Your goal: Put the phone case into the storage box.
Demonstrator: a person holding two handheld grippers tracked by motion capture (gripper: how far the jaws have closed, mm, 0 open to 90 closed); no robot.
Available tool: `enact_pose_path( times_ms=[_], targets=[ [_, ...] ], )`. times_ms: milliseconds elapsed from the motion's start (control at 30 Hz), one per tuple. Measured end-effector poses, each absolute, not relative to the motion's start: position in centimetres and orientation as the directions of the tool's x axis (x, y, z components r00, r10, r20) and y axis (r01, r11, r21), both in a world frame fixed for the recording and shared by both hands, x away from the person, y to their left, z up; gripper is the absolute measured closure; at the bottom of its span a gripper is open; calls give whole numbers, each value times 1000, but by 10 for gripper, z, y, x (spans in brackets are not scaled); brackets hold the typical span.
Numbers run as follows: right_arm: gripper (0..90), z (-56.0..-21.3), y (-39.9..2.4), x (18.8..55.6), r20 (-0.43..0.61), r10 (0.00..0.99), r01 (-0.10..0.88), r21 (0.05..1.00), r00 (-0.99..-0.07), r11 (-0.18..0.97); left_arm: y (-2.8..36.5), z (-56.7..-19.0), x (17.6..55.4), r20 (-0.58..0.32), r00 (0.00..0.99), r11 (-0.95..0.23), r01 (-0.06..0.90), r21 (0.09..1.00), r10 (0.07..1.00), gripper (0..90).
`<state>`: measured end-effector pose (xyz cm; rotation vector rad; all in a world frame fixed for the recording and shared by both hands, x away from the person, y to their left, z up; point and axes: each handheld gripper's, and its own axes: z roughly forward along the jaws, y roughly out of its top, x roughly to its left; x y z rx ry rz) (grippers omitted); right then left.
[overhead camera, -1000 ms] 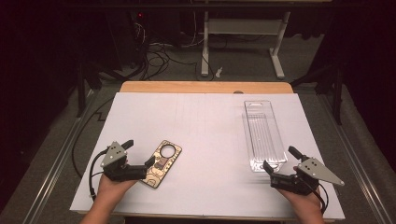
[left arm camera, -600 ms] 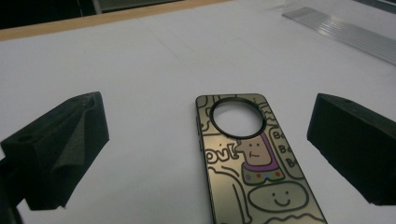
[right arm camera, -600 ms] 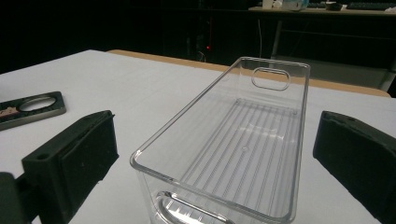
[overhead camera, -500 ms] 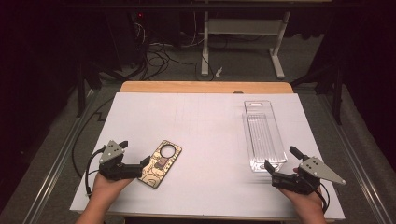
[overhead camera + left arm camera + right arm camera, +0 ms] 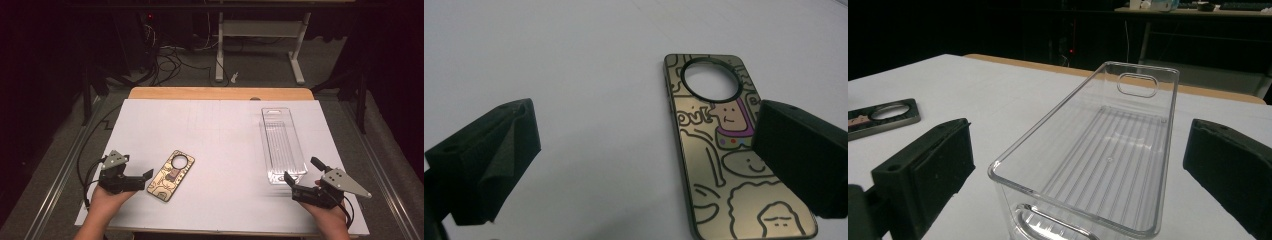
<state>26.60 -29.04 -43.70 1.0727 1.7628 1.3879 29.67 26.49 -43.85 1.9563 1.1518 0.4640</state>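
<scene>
The left tool (image 5: 142,179) is drawing back, released, from the phone case (image 5: 171,174) lying flat on the worktop (image 5: 220,135), while the right tool (image 5: 301,175) is sitting released beside the clear tray (image 5: 283,144).

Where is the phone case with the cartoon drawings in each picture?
High view: the phone case lies lower left on the white table, just right of the left gripper.
Left gripper view: right of centre, partly behind the right-hand finger.
Right gripper view: far left edge.
Shared landmark: its round camera hole.
</scene>
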Motion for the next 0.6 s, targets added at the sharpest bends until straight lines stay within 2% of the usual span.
enact_pose_path(
  times_ms=[600],
  targets=[
    [4,-438,-294,267,9,892,227,968,-451,105,266,-444,298,-116,489,-289,672,682,865,8]
  ],
)
